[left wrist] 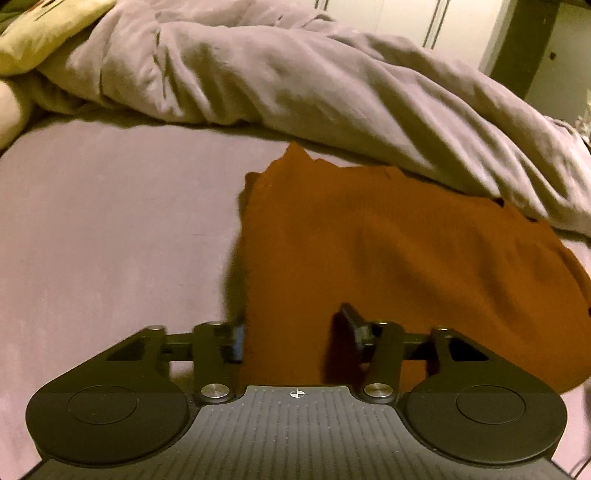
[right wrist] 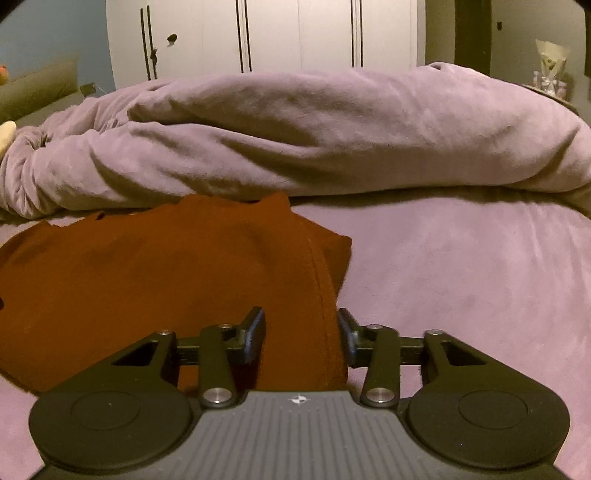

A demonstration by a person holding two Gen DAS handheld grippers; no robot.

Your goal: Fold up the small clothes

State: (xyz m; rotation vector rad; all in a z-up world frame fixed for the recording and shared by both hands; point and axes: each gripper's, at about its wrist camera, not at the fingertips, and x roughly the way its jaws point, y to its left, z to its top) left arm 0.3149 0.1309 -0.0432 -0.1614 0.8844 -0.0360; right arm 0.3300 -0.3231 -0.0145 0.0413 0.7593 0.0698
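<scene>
A rust-brown garment lies folded on the mauve bed sheet. My left gripper is low over its near left edge. The jaws stand apart, with the cloth's edge lying loose between the two dark fingers. In the right wrist view the same garment spreads to the left. My right gripper is at its near right edge, jaws apart, and a thick fold of the cloth runs between the fingers without being pinched.
A bunched mauve duvet lies across the bed just behind the garment. A yellow pillow is at the far left. White wardrobe doors stand beyond the bed. Bare sheet stretches to the right of the garment.
</scene>
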